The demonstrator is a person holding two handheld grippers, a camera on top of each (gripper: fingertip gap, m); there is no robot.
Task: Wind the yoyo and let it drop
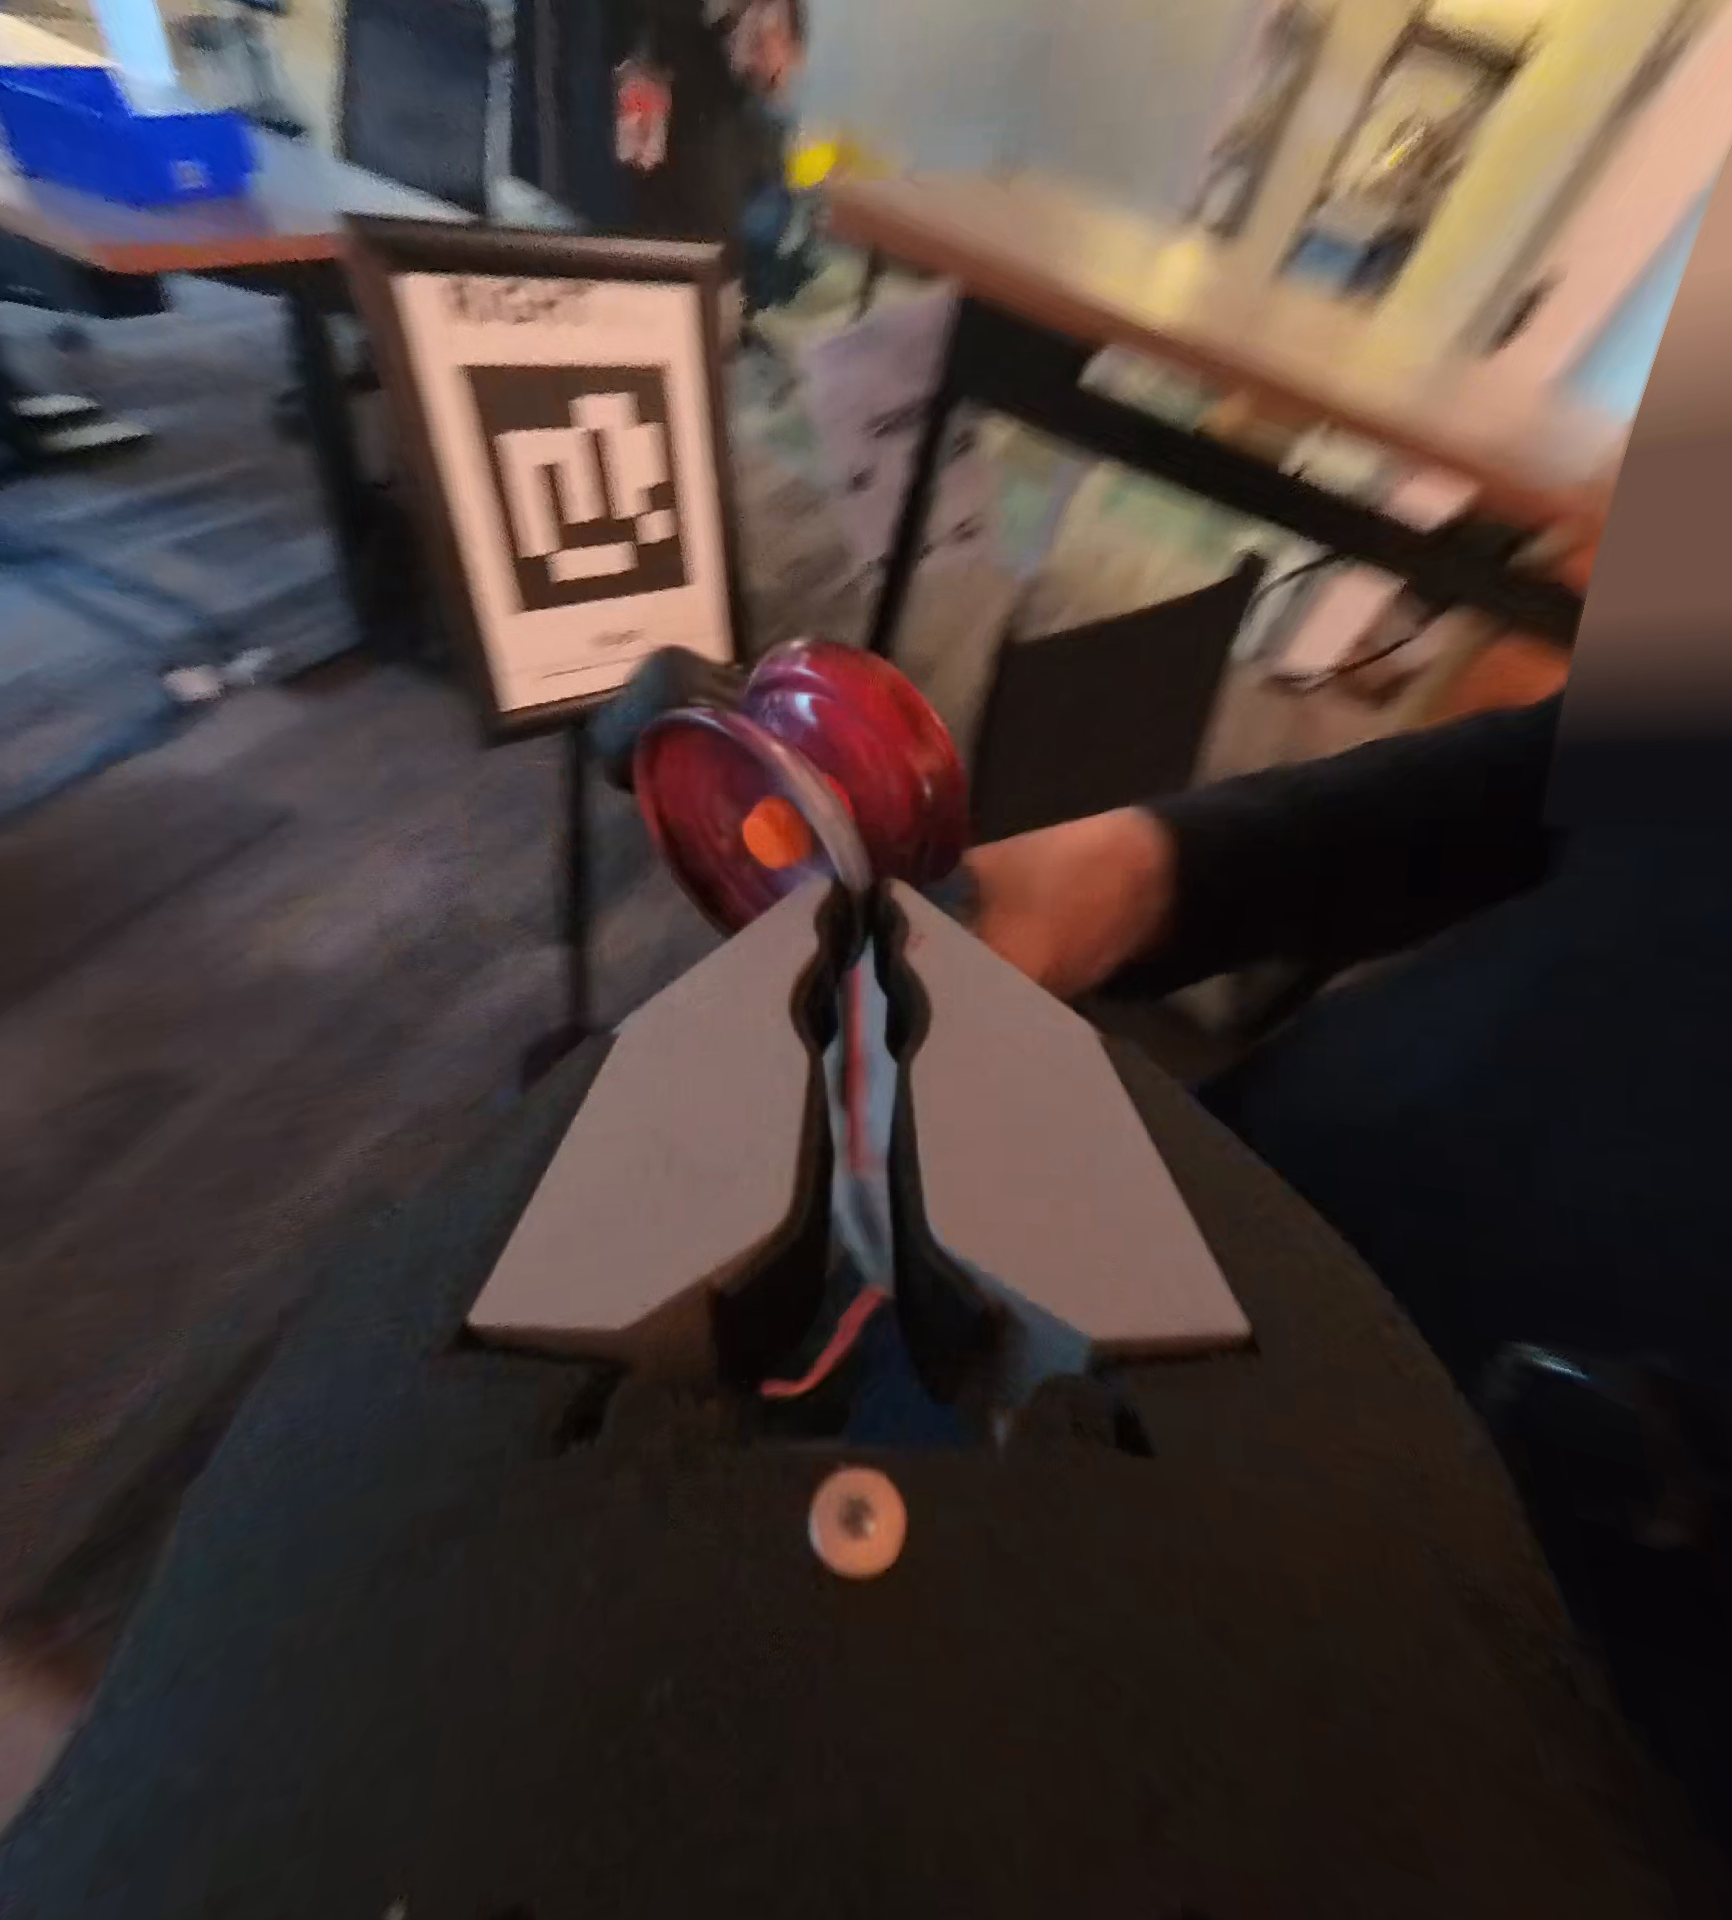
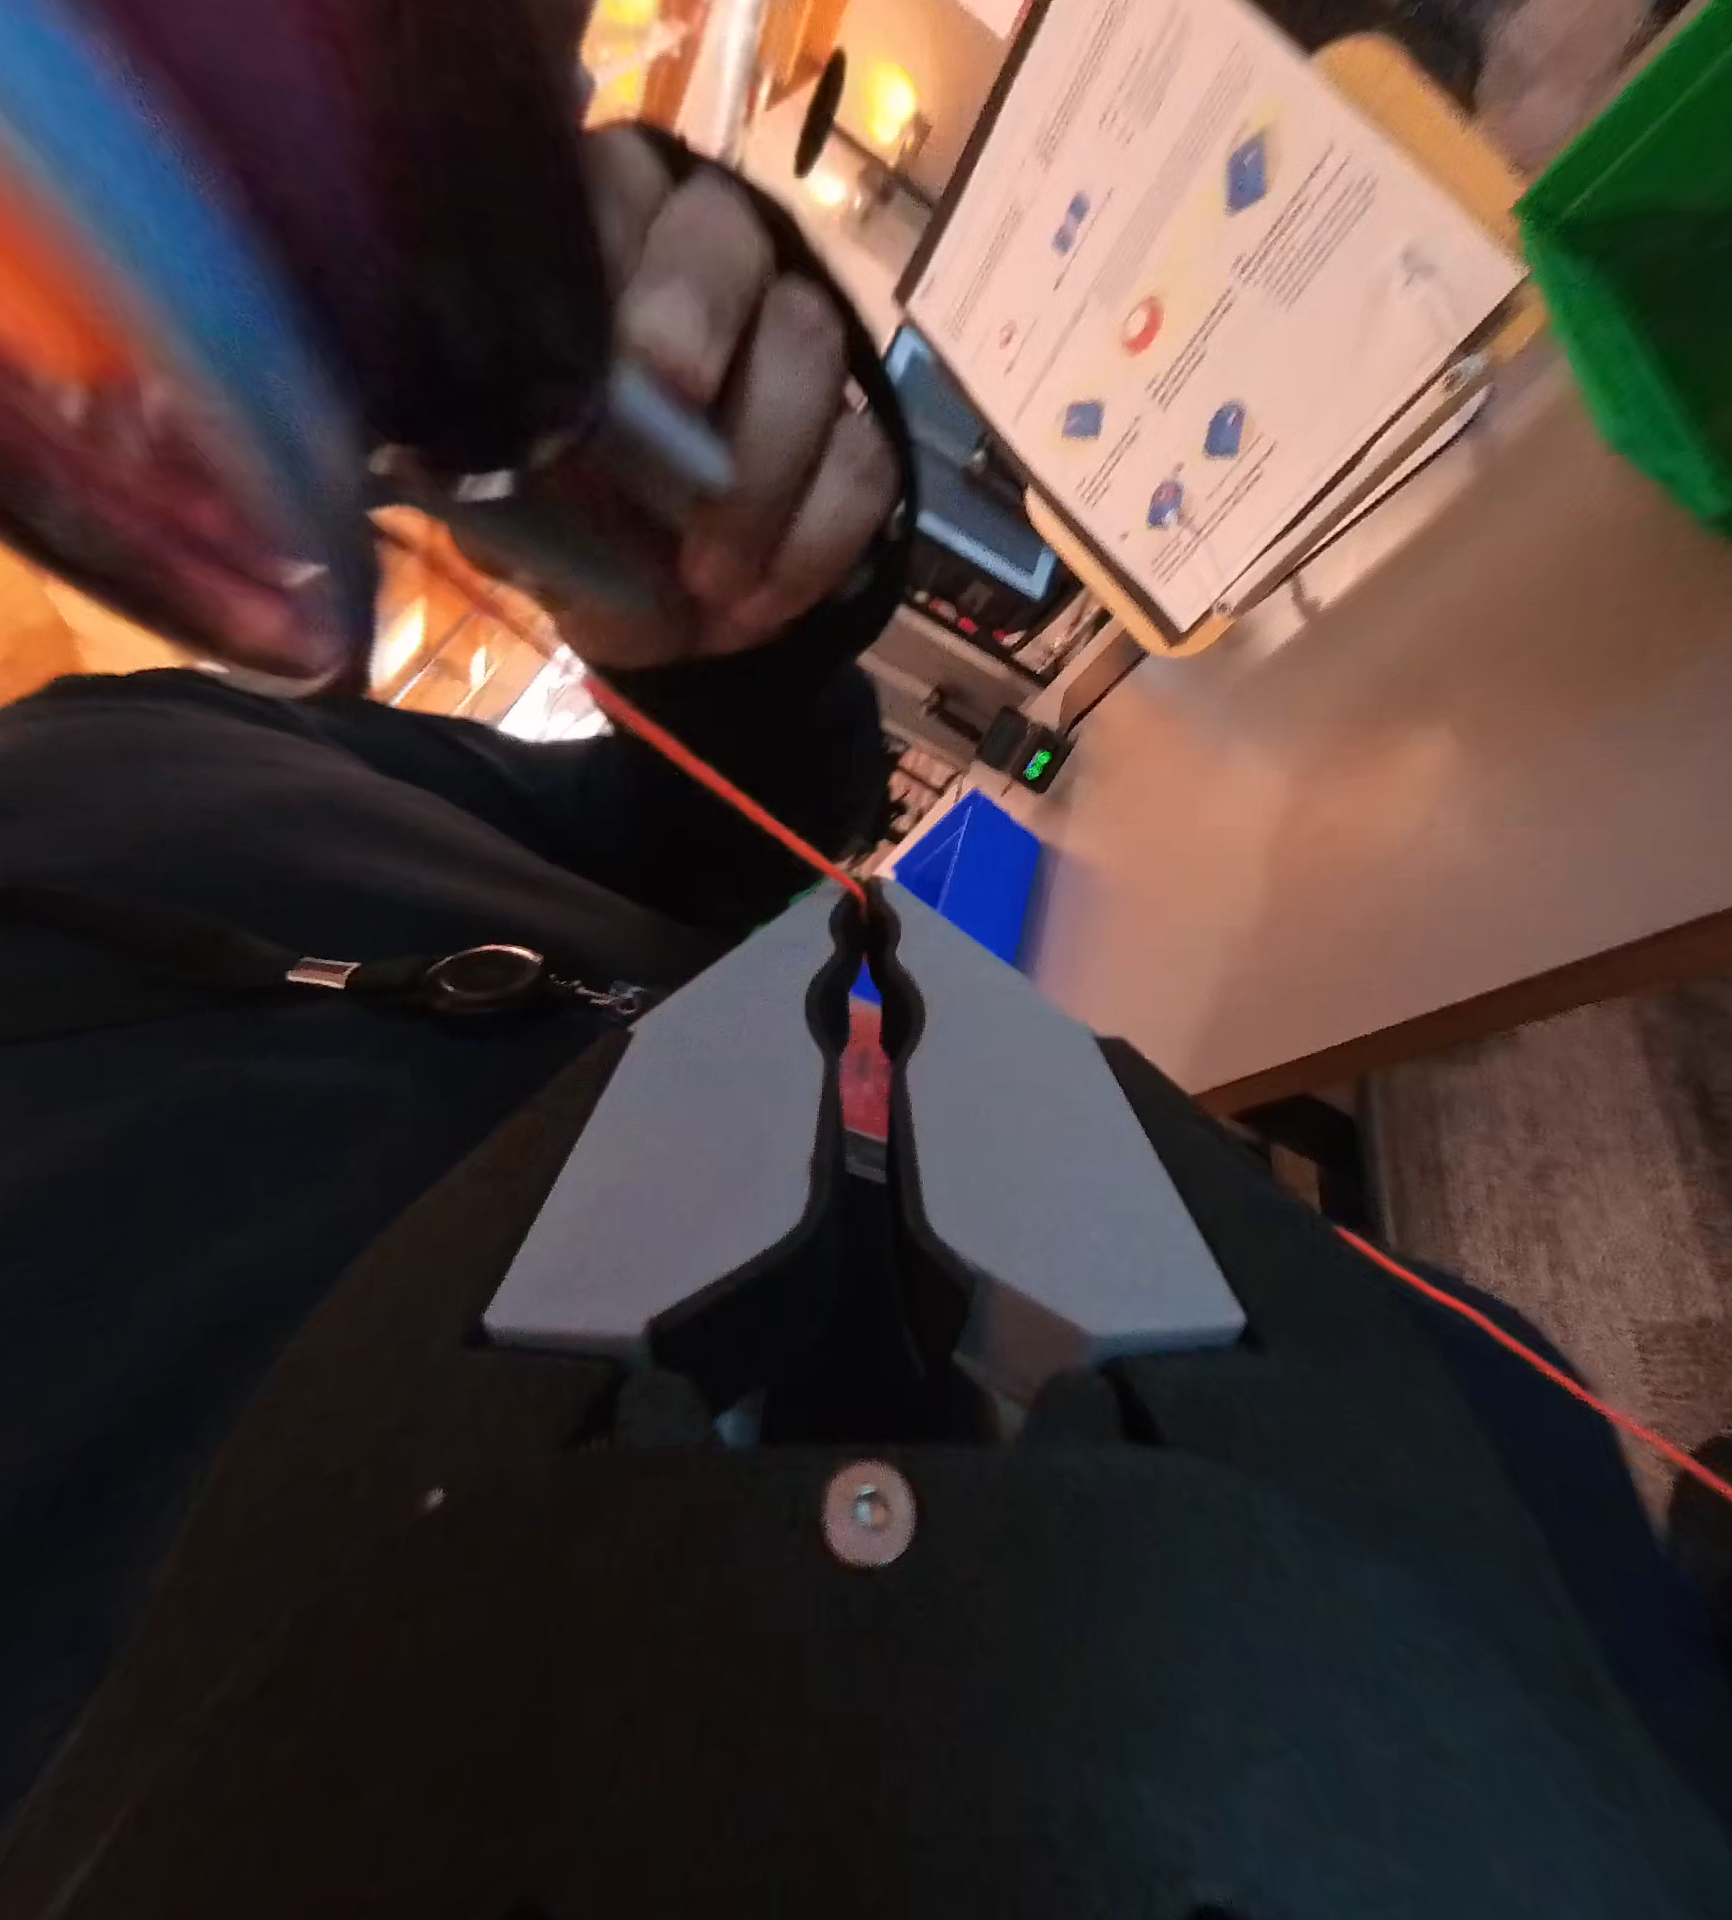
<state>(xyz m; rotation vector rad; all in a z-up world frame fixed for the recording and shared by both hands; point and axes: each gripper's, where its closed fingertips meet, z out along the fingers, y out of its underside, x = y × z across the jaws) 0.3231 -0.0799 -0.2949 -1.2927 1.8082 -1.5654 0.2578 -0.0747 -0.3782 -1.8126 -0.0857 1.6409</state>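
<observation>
- The left gripper [image 1: 857,914] has its 2 grey fingers [image 1: 737,1039] drawn close together at the tips, pinching the rim of 1 half of the yoyo [image 1: 800,790]
- The yoyo is dark red with purple swirls and an orange hub; it sits right at the left fingertips, tilted, its groove facing up and to the right
- A red string shows in the narrow slot between the left fingers, running back toward the gripper body
- Behind the yoyo a hand [image 1: 1070,894] in a dark sleeve holds the other gripper, whose black-and-white marker board [image 1: 571,478] stands upright to the left
- The right gripper [image 2: 864,902] has its 2 fingers [image 2: 737,1091] pressed together at the tips, nipping the red string [image 2: 716,779]
- From that pinch the string runs taut up and to the left toward the yoyo [image 2: 114,312], which fills the upper left corner of the right wrist view as a large red, orange and blue blur
- Another stretch of the same string crosses the lower right of that view
- A hand [image 2: 737,416] grips the left gripper's handle next to the blurred yoyo
- A table top [image 2: 1361,727] carries a blue bin [image 2: 976,862], a green bin [image 2: 1693,260] and a printed sheet [image 2: 1205,312]
</observation>
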